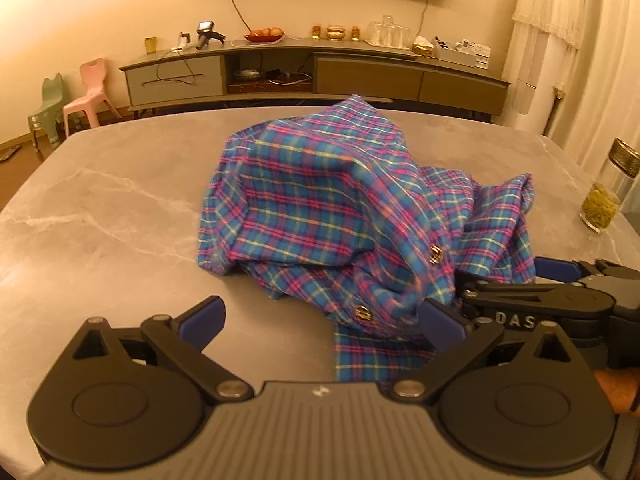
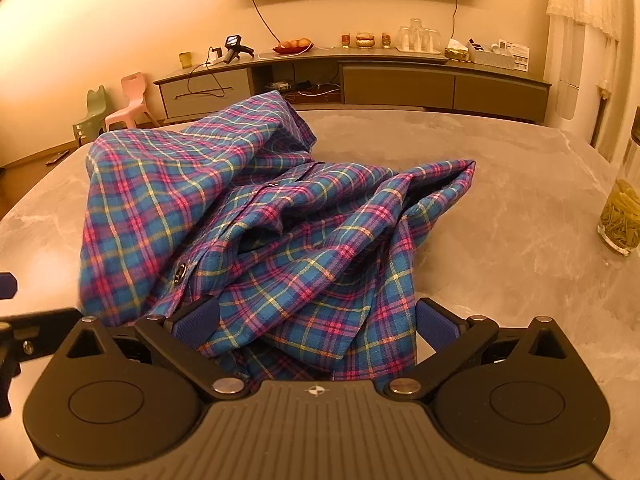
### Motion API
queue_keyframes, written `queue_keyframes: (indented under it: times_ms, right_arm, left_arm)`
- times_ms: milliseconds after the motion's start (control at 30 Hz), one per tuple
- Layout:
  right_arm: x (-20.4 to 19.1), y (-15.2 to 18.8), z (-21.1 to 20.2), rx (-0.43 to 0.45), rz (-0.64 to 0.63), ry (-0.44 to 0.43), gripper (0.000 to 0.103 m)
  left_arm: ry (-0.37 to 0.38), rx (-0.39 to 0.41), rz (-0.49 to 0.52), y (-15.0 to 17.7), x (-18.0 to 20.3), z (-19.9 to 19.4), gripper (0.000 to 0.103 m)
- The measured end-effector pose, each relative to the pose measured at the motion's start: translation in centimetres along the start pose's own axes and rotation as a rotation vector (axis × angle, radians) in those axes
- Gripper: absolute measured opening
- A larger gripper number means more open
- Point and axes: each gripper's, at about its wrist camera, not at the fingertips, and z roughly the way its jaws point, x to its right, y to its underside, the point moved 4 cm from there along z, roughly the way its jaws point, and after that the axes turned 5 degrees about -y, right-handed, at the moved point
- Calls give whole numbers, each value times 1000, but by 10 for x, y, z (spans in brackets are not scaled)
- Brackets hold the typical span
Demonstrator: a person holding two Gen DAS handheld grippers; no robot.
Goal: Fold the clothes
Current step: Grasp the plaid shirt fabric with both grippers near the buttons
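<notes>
Lay crumpled in a heap at mid-table (image 1: 100, 184): plaid shirt (image 1: 320, 200). Spread wide at the shirt's near hem, gripping nothing: left gripper (image 1: 322, 322). Likewise spread wide, straddling the shirt's near folds with fabric bunched between both pads, unclamped: right gripper (image 2: 316, 320). Stood well right of the shirt: glass tea bottle (image 1: 606, 196).

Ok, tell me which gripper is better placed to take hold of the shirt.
Right. The right gripper is open with the plaid shirt lying between its fingers. The left gripper is open mostly over bare table, at the cloth's edge.
</notes>
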Motion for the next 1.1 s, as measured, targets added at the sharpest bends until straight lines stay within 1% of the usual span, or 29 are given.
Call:
queue_keyframes:
  times_ms: [167,267,400,500,533,567,600,633,667,700,733,767,800,833,867,900,933,967,1000,1100]
  right_arm:
    - [-1,1,-1,-2,9,-6,102]
    - [-2,-1,-2,-2,7,-5,102]
    - [-6,-3,-8,12,3,-14,102]
    - [-9,-3,-15,29,-2,-28,102]
    - [-10,-4,-17,34,-4,-42,102]
    - [-12,-6,-18,34,-6,-52,99]
    - [-13,-6,-20,33,-7,-58,93]
    - [-13,-7,-21,32,-8,-64,89]
    - [-15,-7,-22,26,-9,-68,79]
    - [-16,-7,-22,20,-9,-73,69]
    - [-16,-6,-23,16,-10,-74,63]
    - [-16,-6,-23,13,-10,-75,53]
    - [-16,-6,-23,9,-11,-76,47]
    - [-16,-5,-24,6,-12,-77,43]
    - [-16,-3,-23,5,-11,-81,34]
    - [-15,-2,-23,7,-10,-86,24]
    - [-15,-3,-24,10,-9,-88,20]
    - [-13,-2,-23,13,-11,-92,12]
    - [-13,-2,-24,17,-12,-95,7]
    - [-12,-2,-27,28,-10,-104,0]
  left_arm:
    - [34,12,2,4,4,-5,103]
    - [56,-8,23,2,5,-4,103]
    - [36,-14,76,2,7,-7,103]
    - [62,-18,64,2,4,-9,103]
    - [70,-12,63,2,5,-12,101]
    - [79,-10,67,2,5,-14,92]
    - [83,-13,70,2,6,-15,86]
    - [87,-14,71,3,7,-15,73]
    - [92,-14,74,3,8,-16,60]
    - [96,-13,79,4,9,-17,54]
    - [101,-11,84,4,10,-17,45]
    - [107,-8,86,5,11,-18,34]
    - [113,-4,89,5,12,-19,27]
    - [115,-1,94,5,13,-20,16]
    - [115,4,98,5,15,-21,6]
    - [115,11,101,4,15,-22,3]
    - [115,18,103,4,15,-23,1]
    - [115,26,106,4,16,-25,0]
    - [115,33,108,4,16,-26,0]
    - [116,43,105,4,15,-27,0]
